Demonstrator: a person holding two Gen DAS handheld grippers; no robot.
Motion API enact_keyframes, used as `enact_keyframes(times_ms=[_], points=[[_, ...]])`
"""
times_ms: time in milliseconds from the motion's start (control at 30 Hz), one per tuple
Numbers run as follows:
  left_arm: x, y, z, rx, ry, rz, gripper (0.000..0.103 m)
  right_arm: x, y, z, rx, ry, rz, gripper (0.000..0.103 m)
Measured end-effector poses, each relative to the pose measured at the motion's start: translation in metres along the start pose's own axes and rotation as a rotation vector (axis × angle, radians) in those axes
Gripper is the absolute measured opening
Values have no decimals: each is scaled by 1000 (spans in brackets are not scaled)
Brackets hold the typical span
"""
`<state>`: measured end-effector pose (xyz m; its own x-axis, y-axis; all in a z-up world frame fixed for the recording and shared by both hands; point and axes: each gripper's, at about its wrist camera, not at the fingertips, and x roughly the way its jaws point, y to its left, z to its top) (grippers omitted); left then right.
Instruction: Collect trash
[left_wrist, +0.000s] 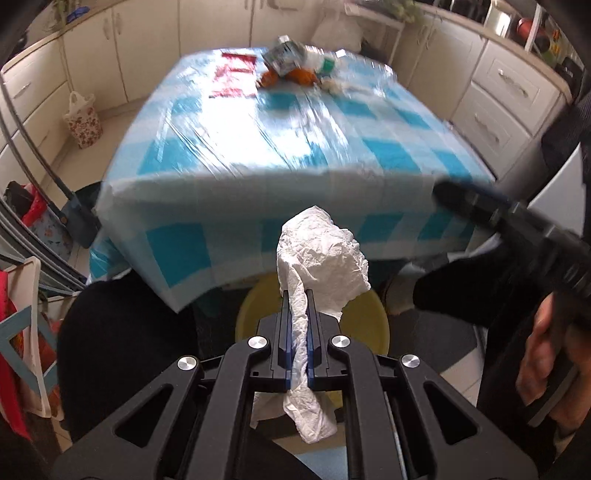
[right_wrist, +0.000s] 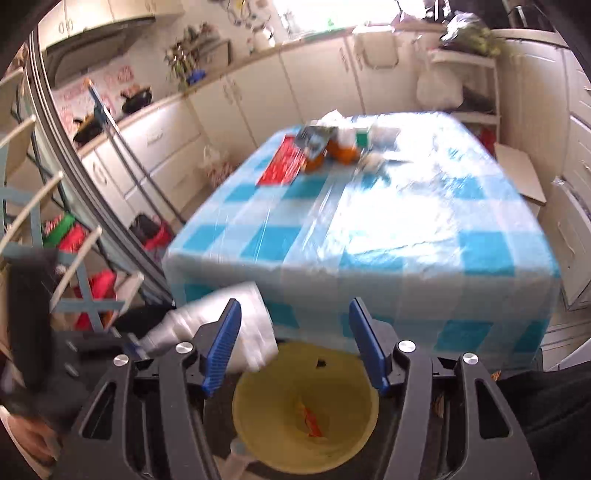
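The left tongs (left_wrist: 298, 306) are gripping a crumpled white paper towel (left_wrist: 321, 254) above the yellow bin (left_wrist: 369, 321) in front of the checkered desk (left_wrist: 258, 140). The right tongs (right_wrist: 295, 343) are hanging spread apart with nothing between them over the bin, where an orange wrapper (right_wrist: 312, 424) is lying.

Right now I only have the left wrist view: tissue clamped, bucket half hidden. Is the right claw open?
Observer: Open. The right claw has its jaws wide apart with nothing between them, above the yellow bucket.
Operator: Anything in the bucket?
Observer: An orange wrapper lies at the bottom.
Operator: Is my tissue over the opening?
Observer: From the right wrist, the tissue shows blurred at the bucket's upper-left rim, not over the middle.
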<state>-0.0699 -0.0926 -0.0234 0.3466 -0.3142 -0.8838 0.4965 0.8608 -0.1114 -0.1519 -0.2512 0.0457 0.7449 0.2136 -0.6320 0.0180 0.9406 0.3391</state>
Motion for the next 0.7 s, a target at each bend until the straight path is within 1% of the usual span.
enact_keyframes(times_ms=[33, 67, 100, 133, 167, 200, 267, 300, 367, 400, 433, 500, 567, 600, 700], points=[[13, -7, -4, 24, 52, 18, 6, -4, -3, 2, 11, -20, -3, 59], [20, -12, -6, 45, 81, 37, 7, -7, -6, 3, 18, -35, -8, 59], [22, -17, -8, 68, 97, 50, 11, -10, -9, 4, 23, -47, -14, 59], [21, -20, -8, 80, 94, 57, 15, -15, -12, 5, 26, -59, -20, 59], [15, -21, -8, 85, 74, 70, 31, -17, -13, 8, 27, -73, -27, 59], [10, -21, -7, 83, 52, 82, 54, -20, -14, 9, 25, -91, -35, 60], [-9, -18, -5, 70, -29, 119, 68, -28, -9, 11, 8, -136, -59, 65], [-18, -17, -3, 65, -62, 130, 69, -34, -6, 14, -3, -163, -73, 67], [-40, -12, -1, 41, -141, 149, 71, -45, -3, 17, -28, -219, -105, 74], [-50, -10, 0, 27, -180, 161, 75, -50, -1, 17, -41, -246, -122, 76], [-66, -7, 0, 1, -248, 184, 77, -56, 2, 17, -59, -277, -142, 79], [-90, -2, 0, -44, -349, 220, 88, -66, 8, 17, -90, -335, -176, 82], [-117, 5, 0, -97, -463, 251, 92, -75, 12, 17, -115, -389, -201, 87], [-131, 7, -2, -124, -516, 266, 95, -79, 14, 17, -125, -413, -212, 88], [-162, 16, -4, -180, -621, 297, 96, -87, 15, 15, -148, -463, -235, 89]])
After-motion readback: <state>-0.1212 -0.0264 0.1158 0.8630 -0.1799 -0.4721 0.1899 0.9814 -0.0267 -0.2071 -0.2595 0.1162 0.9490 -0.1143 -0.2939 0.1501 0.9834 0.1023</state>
